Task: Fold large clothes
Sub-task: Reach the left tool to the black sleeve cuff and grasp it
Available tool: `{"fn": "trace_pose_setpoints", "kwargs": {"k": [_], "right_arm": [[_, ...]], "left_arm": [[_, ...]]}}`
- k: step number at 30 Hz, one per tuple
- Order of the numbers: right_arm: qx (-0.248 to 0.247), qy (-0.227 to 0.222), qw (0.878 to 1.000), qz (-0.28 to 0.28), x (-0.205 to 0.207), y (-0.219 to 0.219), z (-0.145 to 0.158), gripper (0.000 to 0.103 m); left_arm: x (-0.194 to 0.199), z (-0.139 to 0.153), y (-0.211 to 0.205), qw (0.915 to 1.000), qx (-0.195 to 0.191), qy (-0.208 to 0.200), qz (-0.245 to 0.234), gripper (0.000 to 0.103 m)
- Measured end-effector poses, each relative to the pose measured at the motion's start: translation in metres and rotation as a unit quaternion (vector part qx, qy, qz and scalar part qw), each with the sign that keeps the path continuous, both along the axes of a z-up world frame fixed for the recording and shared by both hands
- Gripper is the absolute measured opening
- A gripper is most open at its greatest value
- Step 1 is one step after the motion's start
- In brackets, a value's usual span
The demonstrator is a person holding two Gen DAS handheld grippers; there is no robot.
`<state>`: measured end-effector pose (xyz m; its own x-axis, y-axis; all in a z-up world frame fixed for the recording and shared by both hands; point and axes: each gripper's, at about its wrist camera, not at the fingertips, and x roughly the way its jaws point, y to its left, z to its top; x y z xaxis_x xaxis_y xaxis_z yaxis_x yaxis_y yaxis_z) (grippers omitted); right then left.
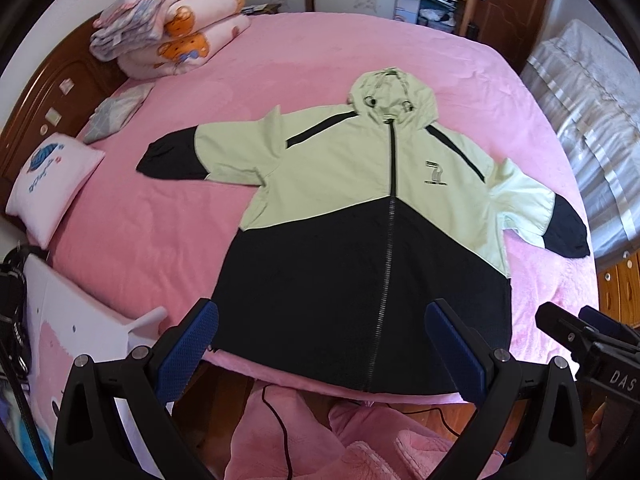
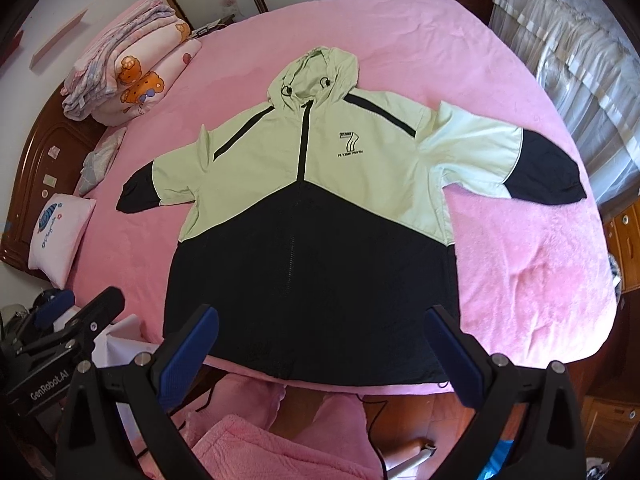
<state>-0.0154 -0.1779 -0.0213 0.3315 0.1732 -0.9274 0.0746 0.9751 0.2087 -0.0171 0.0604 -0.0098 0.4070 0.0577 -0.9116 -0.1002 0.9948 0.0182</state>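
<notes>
Jacket [image 1: 360, 208] lies flat, front up, zipped, on the pink bed [image 1: 168, 216], hood [image 1: 394, 92] at the far end from both grippers, hem at the near bed edge just ahead of the fingertips. Top half pale green, bottom half black, w/ black stripes on the shoulders and a "7" logo [image 2: 350, 142] on the chest. Both sleeves are spread out to the sides, each w/ a black cuff end. Left gripper [image 1: 322, 340] hovers above the hem, jaws wide apart, nothing between the blue pads [image 1: 188, 344]; the zipper line runs between its fingers, a bit right of center. Right gripper [image 2: 322, 340] is likewise spread wide and empty, over the black hem area; jacket's right bottom corner sits just past its right finger. Neither gripper touches the fabric as far as I can tell. In the left wrist view the right gripper shows at the far right edge; in the right wrist view the left gripper shows at lower left, so the two are side by side, near each other. Beyond the jacket to the left: a stack of folded quilts [image 1: 168, 28] at the far-left corner of the bed, a small white pillow [image 1: 52, 188] nearer on the left, by the wooden headboard [image 2: 32, 168]. Right of the bed, pale curtains [image 2: 568, 64]. Below the grippers, pink fluffy fabric [image 2: 260, 444] and a black cable [image 1: 280, 428] over the floor.
</notes>
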Motion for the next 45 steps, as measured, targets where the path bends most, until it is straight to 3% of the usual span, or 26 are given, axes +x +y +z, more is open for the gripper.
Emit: {"fn": "trace_pose_setpoints", "kwargs": {"k": [6,11,16,20,22,25,29,35,38,45], "right_arm": [[0.024,0.045,0.999,-0.018,0.015,0.016,-0.02,0.102],[0.051,0.073,0.994,-0.06,0.027,0.025,-0.034,0.102],[0.055,0.101,0.981,-0.154,0.041,0.028,-0.048,0.102],[0.032,0.117,0.975,-0.187,0.054,0.048,-0.056,0.102],[0.014,0.116,0.974,-0.193,0.064,0.066,-0.06,0.102],[-0.008,0.123,0.976,-0.179,0.081,0.103,-0.065,0.102],[-0.047,0.121,0.981,-0.145,0.105,0.153,-0.076,0.102],[-0.083,0.107,0.988,-0.07,0.144,0.232,-0.108,0.102],[-0.076,0.112,0.99,-0.042,0.159,0.265,-0.128,0.102],[-0.083,0.097,0.992,0.019,0.188,0.334,-0.178,0.102]], "left_arm": [[0.006,-0.019,0.046,0.9983,0.011,0.04,0.041,0.102],[0.013,-0.031,0.097,0.9957,-0.011,0.057,0.072,0.102],[0.032,-0.041,0.166,0.99,-0.069,0.056,0.11,0.102],[0.055,-0.055,0.22,0.9842,-0.107,0.053,0.13,0.102],[0.071,-0.069,0.251,0.9789,-0.133,0.071,0.138,0.102],[0.094,-0.091,0.294,0.9677,-0.17,0.093,0.161,0.102],[0.129,-0.124,0.351,0.9572,-0.187,0.096,0.199,0.102],[0.197,-0.182,0.433,0.956,-0.179,0.058,0.225,0.101],[0.225,-0.213,0.469,0.9509,-0.201,0.032,0.233,0.098],[0.267,-0.289,0.536,0.9246,-0.256,-0.004,0.282,0.094]]}}
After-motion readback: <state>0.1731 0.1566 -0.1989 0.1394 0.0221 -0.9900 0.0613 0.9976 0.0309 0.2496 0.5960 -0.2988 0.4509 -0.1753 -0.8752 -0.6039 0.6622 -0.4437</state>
